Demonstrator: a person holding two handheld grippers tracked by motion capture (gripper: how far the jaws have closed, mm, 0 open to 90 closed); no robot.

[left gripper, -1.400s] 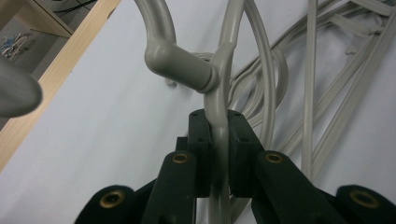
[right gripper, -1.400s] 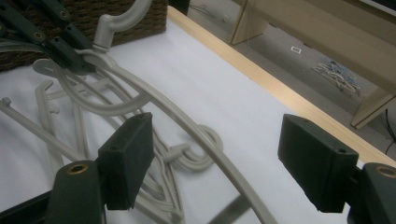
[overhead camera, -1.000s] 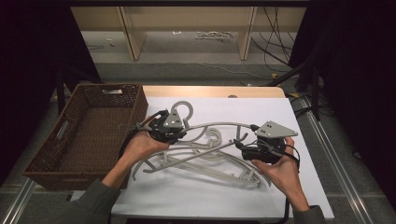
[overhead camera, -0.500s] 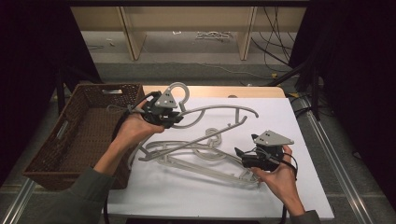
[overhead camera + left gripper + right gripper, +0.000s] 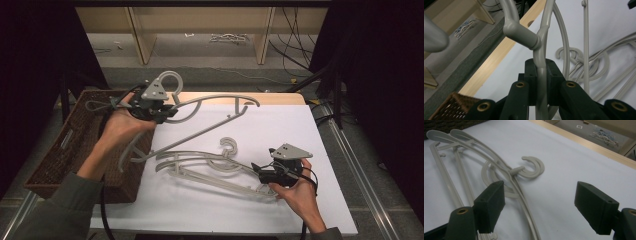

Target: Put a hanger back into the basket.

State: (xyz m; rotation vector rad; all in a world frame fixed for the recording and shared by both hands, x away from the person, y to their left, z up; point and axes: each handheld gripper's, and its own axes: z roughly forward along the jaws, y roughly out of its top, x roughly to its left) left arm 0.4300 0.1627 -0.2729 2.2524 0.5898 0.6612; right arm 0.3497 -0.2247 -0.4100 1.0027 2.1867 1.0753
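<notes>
left gripper (image 5: 167,111): clamped on lifted hanger (image 5: 215,107) beside its hook, over basket (image 5: 70,150) edge | hanger's length runs away from basket | right gripper (image 5: 260,172): jaws wide, empty, at flat hangers (image 5: 200,167)

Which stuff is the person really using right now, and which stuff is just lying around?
In use:
- left gripper, fingers shut on the lifted hanger
- right gripper, fingers open by the hangers on the white sheet
- wicker basket, probably where the hangers go

Just lying about:
- cables on the floor
- wooden shelf legs
- small tangle on the floor
</notes>
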